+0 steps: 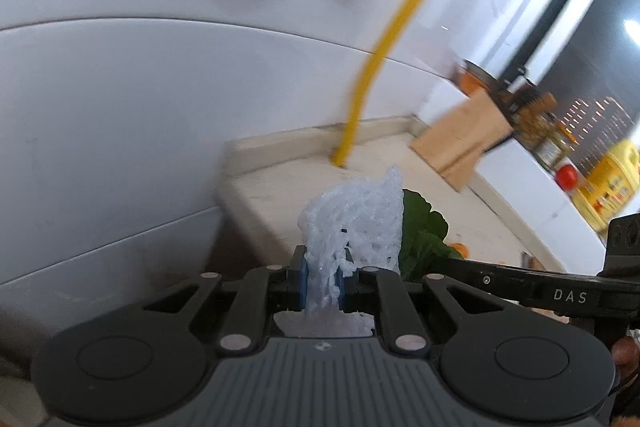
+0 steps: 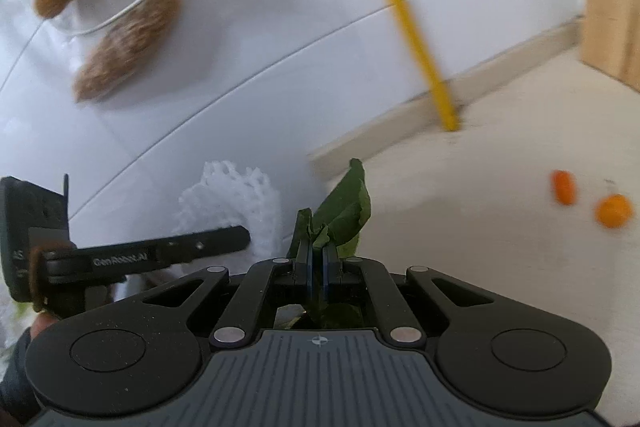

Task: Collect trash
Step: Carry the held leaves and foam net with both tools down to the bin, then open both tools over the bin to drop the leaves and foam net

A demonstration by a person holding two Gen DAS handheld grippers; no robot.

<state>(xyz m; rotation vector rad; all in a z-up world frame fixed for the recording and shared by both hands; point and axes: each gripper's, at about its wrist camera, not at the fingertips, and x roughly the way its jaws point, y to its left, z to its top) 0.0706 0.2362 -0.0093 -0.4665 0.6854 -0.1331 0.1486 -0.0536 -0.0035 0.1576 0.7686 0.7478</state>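
My left gripper [image 1: 323,277] is shut on a white foam net sleeve [image 1: 356,217], which stands up crumpled between the pads. My right gripper [image 2: 318,267] is shut on a green leaf [image 2: 344,209]. Both are held above the left end of a beige countertop [image 1: 460,211], side by side. The leaf also shows in the left wrist view [image 1: 422,235] just right of the foam net. The foam net also shows in the right wrist view [image 2: 232,203], left of the leaf. Two orange peel pieces [image 2: 564,187] [image 2: 613,210] lie on the counter [image 2: 460,227] to the right.
A yellow pole [image 1: 384,39] leans from the counter's back edge up the white tiled wall [image 1: 120,107]. A wooden block [image 1: 460,143] stands at the back right, with jars, a red-capped item [image 1: 566,175] and a yellow bottle [image 1: 608,183] beyond. Brown scrubbers [image 2: 128,47] hang on the wall.
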